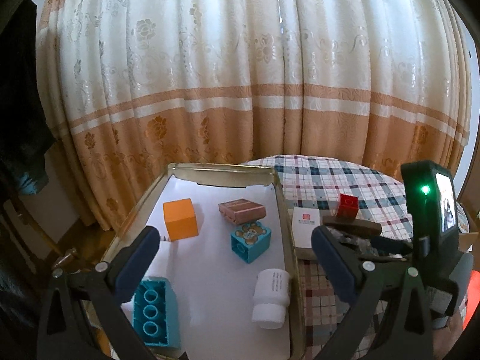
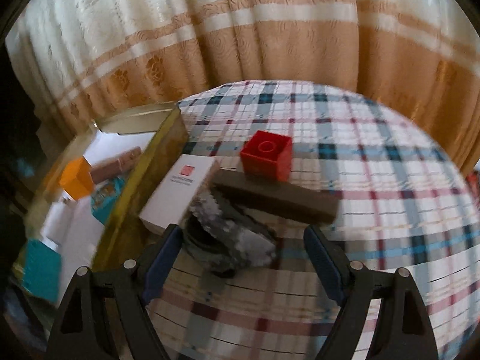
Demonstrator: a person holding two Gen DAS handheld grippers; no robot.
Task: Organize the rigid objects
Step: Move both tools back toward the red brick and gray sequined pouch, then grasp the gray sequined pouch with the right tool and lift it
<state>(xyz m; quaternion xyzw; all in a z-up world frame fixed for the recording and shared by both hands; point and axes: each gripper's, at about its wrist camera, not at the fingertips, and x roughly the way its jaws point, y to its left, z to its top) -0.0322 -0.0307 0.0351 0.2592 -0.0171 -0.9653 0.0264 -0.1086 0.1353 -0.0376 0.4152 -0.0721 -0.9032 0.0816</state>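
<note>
A gold tin tray (image 1: 283, 210) with a white lining holds an orange cube (image 1: 181, 219), a brown box (image 1: 241, 211), a teal bear block (image 1: 250, 241), a white bottle (image 1: 271, 297) and a long teal block (image 1: 154, 312). My left gripper (image 1: 234, 235) hovers open over the tray with nothing held. On the plaid cloth (image 2: 375, 180) to the right of the tray, a red block (image 2: 267, 156) sits on a dark brown bar (image 2: 279, 199), beside a white box (image 2: 180, 192). My right gripper (image 2: 243, 232) stands open just short of a crumpled silvery-grey thing (image 2: 237, 234), without touching it.
The tin tray (image 2: 144, 180) sits at the round table's left edge, with its wall against the white box. A cream and tan curtain (image 1: 240, 90) hangs close behind. The right gripper's housing with a lit screen (image 1: 432, 210) stands at the right of the left wrist view.
</note>
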